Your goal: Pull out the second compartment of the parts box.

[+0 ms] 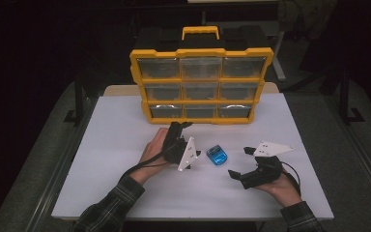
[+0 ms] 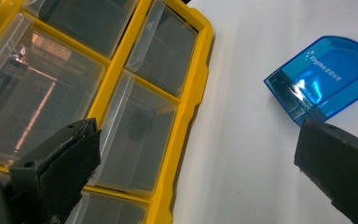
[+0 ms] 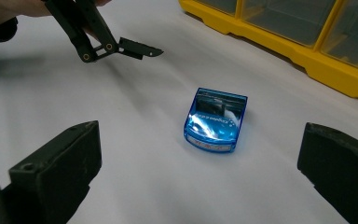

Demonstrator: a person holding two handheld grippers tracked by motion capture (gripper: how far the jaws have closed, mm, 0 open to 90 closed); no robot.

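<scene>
High view: a small translucent blue plastic box [image 1: 216, 155] lies flat on the white tabletop [image 1: 116, 140], between the two grippers and touching neither. Just to its left stands the left gripper [image 1: 182, 127], jaws spread and holding nothing, pointed at the yellow-framed organizer case with clear drawers [image 1: 201, 86] standing upright near the table's far edge. The right gripper [image 1: 240, 162] rests near the box's right side, jaws likewise parted and empty; in the right gripper view the box [image 3: 215, 120] sits ahead, centred between them. Grey floor surrounds the table, and the room beyond is dark.
</scene>
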